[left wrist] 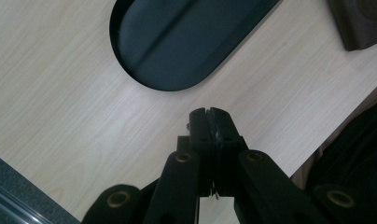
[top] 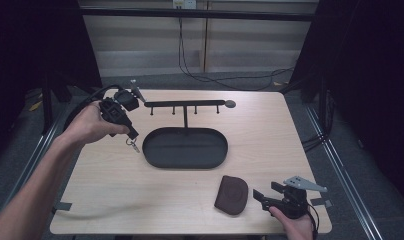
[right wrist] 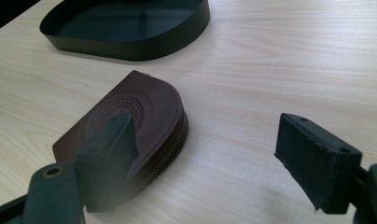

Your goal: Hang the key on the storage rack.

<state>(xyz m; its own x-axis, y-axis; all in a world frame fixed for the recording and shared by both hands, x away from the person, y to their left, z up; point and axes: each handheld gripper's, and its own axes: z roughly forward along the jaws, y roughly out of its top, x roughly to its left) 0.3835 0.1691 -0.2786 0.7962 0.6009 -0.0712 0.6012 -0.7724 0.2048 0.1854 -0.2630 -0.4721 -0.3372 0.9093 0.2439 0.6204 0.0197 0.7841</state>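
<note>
Nearest the high camera, at the table's (top: 190, 210) near right corner, the right gripper (top: 260, 196) rested with its jaws apart, just beside a brown leather pouch (top: 231, 194). Toward the far left edge, the left gripper (top: 132, 135) hung above the wood, and a small key (top: 134, 145) dangled from its tip. Between them sat a black oval tray (top: 185, 148), a hook rack (top: 185, 104) rising on a post from its far rim.

From the left gripper view, the jaws stood pressed together, a sliver of metal pinched between them; the tray (left wrist: 144, 79) lay ahead and the pouch's corner (left wrist: 359, 28) showed near the table's edge.

From the right gripper view, the jaws stood wide apart, one over the pouch (right wrist: 144, 112), whose zip ran along its curved side, the other over bare wood, with the tray (right wrist: 130, 46) beyond.

Judging by this, the key was probably bound for a hook or the tray. To do it well, the grip should stay firm, the key should be carried slowly so it does not swing, and release should wait until the ring is over a peg.
</note>
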